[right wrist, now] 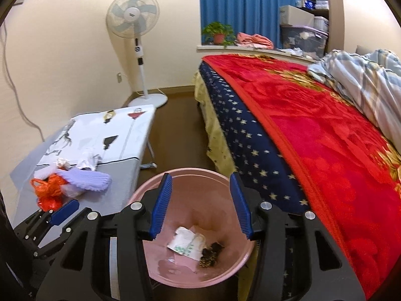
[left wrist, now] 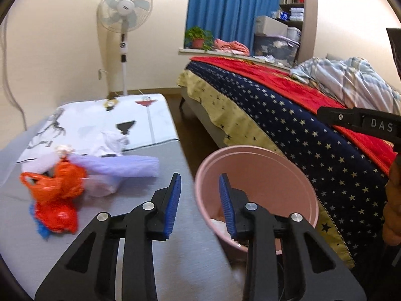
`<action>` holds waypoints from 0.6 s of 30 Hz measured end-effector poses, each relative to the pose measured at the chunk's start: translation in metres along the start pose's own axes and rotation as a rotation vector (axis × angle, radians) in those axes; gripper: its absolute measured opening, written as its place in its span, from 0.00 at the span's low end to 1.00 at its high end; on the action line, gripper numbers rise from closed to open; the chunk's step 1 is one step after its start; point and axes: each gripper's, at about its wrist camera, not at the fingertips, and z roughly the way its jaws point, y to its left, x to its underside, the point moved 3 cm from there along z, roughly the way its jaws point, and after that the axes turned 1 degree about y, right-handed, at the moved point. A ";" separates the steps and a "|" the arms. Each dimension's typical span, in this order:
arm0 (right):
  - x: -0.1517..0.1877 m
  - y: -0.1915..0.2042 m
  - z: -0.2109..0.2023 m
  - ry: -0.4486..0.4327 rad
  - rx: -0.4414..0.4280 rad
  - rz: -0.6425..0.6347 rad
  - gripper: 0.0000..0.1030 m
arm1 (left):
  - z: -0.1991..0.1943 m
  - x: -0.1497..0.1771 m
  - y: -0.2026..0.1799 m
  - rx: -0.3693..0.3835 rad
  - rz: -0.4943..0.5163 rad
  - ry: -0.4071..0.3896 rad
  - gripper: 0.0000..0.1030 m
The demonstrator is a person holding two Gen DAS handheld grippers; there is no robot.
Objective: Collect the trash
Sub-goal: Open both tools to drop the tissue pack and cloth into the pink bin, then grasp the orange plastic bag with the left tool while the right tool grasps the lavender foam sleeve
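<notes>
A grey table point(right wrist: 125, 175) is standing at lower left, carrying an orange bag point(right wrist: 48, 190) and other trash, beside a bed point(right wrist: 325, 138). The pink bin point(right wrist: 200, 173) below is holding paper scraps point(right wrist: 186, 244). Both the left gripper point(left wrist: 200, 205) and right gripper point(right wrist: 201, 205) are hanging apart, gripping nothing.

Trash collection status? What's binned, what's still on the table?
Done: the pink bin already holds a crumpled paper wrapper and a dark scrap. In hand: nothing; the right gripper hangs open over the bin, and the left gripper is open and empty at the table edge. Left: the orange plastic bag, lilac bag and white crumpled pieces on the table.
</notes>
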 end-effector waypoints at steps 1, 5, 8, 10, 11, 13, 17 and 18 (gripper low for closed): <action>-0.002 0.006 -0.001 -0.006 -0.017 -0.001 0.47 | -0.005 0.000 0.006 -0.010 -0.008 -0.008 0.27; -0.003 0.030 -0.003 -0.026 -0.075 -0.020 0.46 | -0.022 0.001 0.031 -0.057 -0.025 -0.041 0.25; -0.004 0.051 0.001 -0.026 -0.130 -0.019 0.45 | -0.032 0.003 0.051 -0.096 -0.043 -0.060 0.24; -0.003 0.065 0.007 -0.021 -0.158 -0.018 0.45 | -0.037 0.005 0.066 -0.132 -0.051 -0.069 0.24; -0.001 0.075 0.012 -0.014 -0.180 -0.015 0.45 | -0.039 0.006 0.072 -0.148 -0.056 -0.071 0.24; 0.001 0.087 0.021 -0.005 -0.201 -0.015 0.45 | -0.042 0.008 0.087 -0.185 -0.076 -0.076 0.24; 0.007 0.117 0.039 0.014 -0.238 -0.045 0.45 | -0.045 0.010 0.111 -0.267 -0.098 -0.094 0.24; 0.009 0.124 0.044 0.018 -0.247 -0.059 0.45 | -0.045 0.010 0.116 -0.283 -0.105 -0.098 0.24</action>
